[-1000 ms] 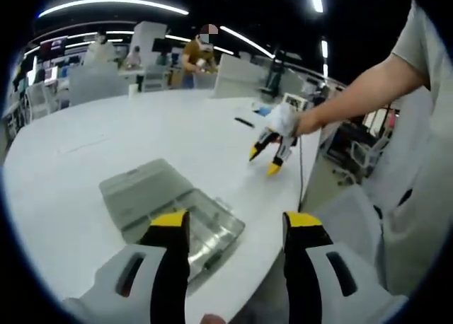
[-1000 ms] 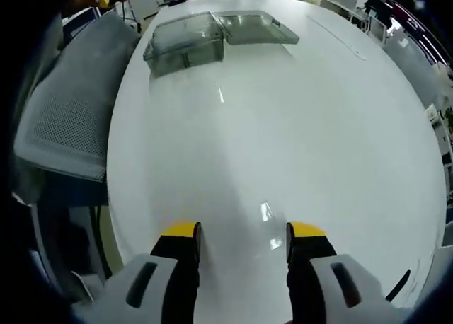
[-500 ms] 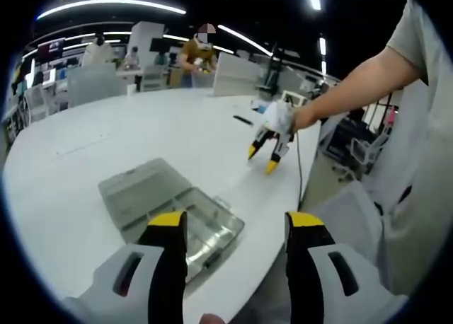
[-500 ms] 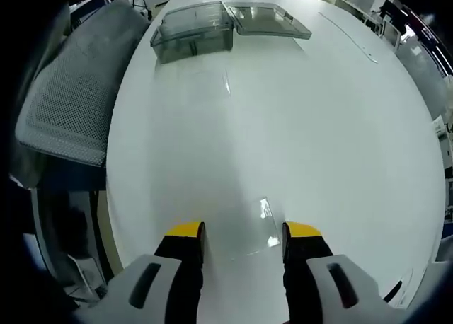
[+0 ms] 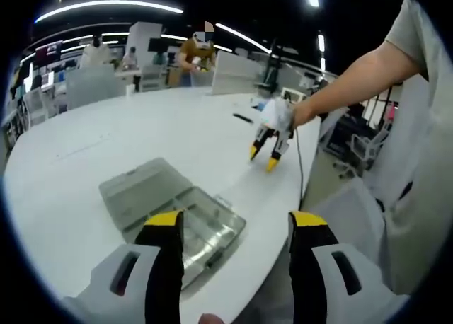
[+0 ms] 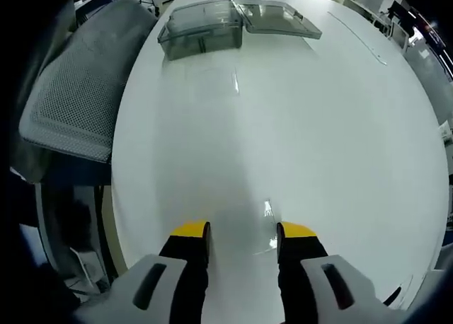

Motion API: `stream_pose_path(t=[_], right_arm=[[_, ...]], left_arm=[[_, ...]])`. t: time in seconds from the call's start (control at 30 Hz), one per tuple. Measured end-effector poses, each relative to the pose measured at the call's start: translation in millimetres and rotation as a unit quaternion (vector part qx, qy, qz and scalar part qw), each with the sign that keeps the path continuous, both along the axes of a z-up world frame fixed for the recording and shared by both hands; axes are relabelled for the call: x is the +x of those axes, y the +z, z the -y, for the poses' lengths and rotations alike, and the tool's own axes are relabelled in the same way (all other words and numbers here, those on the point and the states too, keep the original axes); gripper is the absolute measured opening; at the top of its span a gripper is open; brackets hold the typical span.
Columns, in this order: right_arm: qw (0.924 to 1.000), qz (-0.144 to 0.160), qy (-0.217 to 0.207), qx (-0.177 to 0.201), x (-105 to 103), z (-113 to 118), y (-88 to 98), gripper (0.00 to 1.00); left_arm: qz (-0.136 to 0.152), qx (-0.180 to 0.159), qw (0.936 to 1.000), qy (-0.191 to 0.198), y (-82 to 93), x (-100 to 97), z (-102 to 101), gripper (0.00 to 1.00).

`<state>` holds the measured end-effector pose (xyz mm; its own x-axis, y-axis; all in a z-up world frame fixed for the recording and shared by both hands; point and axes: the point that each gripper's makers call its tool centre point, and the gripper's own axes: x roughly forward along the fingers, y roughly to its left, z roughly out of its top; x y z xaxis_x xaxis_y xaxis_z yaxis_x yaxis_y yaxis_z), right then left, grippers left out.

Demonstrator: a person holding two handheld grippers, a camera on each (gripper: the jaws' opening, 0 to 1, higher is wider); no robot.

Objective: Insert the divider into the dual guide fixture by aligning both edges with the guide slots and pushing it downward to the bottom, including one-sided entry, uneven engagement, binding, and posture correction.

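Above the white table (image 6: 340,126), both grippers (image 5: 233,228) (image 6: 242,233) parted, empty, right arm outstretched.

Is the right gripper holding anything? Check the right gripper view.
No: the right gripper has open jaws with only bare white table between them.

- A large round white table (image 5: 127,133) with a glossy top.
- A grey mesh-backed chair (image 6: 67,105) at its edge.
- Long ceiling light strips (image 5: 106,3) overhead.
- Far desks (image 5: 92,80) with people.
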<state>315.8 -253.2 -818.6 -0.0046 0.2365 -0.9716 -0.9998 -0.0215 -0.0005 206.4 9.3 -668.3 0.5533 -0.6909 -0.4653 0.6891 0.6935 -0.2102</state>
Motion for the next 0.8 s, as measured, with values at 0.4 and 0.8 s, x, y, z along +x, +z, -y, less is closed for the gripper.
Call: stream_pose_path(t=[0.4,0.8], right_arm=[[0.9999,0.001,0.006,-0.011,0.4,-0.2,-0.6,0.29],[0.9994,0.0,-0.03,-0.015,-1.3,-0.3,-2.0,0.28]], left_arm=[[-0.001,0.001,1.0,0.002,-0.7,-0.1,-2.6,0.6],[-0.006,0.003,1.0,0.005,-5.0,-3.4,-3.1,0.6]])
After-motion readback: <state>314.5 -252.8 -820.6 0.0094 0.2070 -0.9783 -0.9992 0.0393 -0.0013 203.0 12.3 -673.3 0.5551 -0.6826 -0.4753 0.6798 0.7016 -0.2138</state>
